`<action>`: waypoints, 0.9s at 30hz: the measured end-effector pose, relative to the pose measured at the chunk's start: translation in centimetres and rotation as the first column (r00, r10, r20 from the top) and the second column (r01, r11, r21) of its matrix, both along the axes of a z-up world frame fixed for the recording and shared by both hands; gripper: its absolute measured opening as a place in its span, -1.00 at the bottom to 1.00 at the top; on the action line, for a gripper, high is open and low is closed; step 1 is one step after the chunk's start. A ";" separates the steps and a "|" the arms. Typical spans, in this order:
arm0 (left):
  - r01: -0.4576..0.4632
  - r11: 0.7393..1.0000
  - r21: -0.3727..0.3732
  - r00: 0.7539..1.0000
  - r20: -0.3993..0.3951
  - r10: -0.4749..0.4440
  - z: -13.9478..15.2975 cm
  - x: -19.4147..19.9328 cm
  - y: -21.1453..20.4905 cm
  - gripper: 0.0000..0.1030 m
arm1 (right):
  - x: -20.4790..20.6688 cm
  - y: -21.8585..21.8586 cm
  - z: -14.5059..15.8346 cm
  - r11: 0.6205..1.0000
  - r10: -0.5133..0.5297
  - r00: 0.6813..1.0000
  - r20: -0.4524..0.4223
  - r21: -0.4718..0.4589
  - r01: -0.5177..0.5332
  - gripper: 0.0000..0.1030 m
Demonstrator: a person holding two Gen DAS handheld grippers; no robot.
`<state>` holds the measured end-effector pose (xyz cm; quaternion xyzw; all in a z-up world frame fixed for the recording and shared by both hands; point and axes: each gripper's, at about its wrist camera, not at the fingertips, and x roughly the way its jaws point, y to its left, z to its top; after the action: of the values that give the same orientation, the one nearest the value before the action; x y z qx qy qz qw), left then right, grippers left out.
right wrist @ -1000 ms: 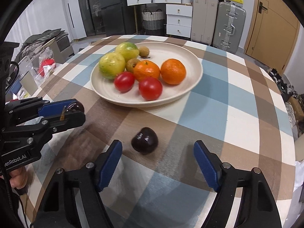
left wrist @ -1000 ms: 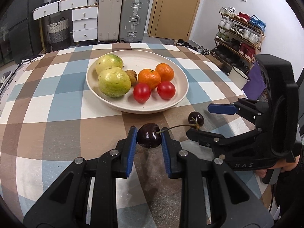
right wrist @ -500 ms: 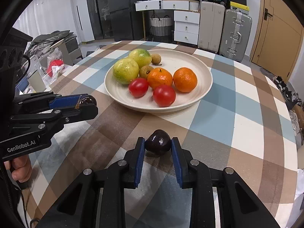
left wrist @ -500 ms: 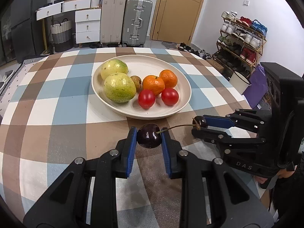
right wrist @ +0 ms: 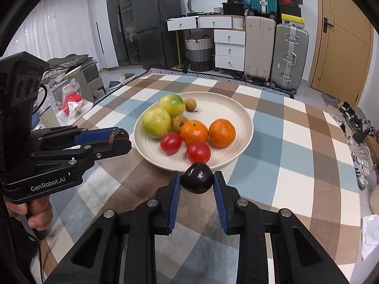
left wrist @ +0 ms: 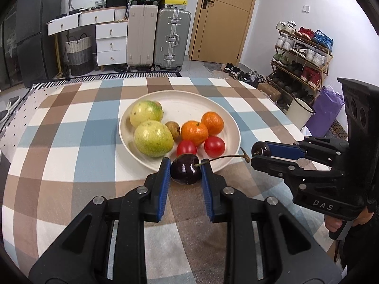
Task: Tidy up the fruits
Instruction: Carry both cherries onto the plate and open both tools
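Meanwhile, the left gripper pinched a dark stemmed cherry between its blue pads, held near the closest rim of the cream plate. The right gripper clamped a second cherry just before the same rim on its right side. Both hovered above the checked tablecloth, with guavas, oranges and tomatoes farther back on the plate.

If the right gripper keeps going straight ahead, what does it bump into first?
Probably the plate. The right gripper, shut on a cherry, points at its near rim, and just past that sits a tomato. How high it is held is unclear, so it might pass over the rim.
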<state>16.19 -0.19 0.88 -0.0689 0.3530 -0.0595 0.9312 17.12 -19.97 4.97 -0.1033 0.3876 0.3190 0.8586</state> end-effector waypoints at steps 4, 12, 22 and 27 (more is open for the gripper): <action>-0.008 1.000 -0.001 1.000 0.014 0.008 0.7 0.6 0.3 -0.56 | 0.7 0.0 0.8 1.000 -0.011 1.000 0.009 0.025 0.010 -0.45; -0.012 1.000 0.004 1.000 0.017 0.012 1.0 2.7 0.5 -0.56 | 2.8 -0.1 1.6 0.997 -0.045 0.999 0.006 0.068 0.044 -0.45; -0.008 1.000 0.010 1.000 0.018 0.008 0.8 6.5 0.5 -0.56 | 5.5 0.8 1.3 0.995 -0.072 0.997 0.003 0.069 0.072 -0.45; -0.012 1.000 0.012 1.000 0.012 0.012 0.4 8.3 0.7 -0.56 | 7.1 1.1 0.8 0.994 -0.087 0.996 -0.004 0.064 0.087 -0.45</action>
<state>24.48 0.53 1.25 -0.0649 0.3473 -0.0524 0.9340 24.18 -18.91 5.80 -0.0586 0.3817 0.2936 0.8745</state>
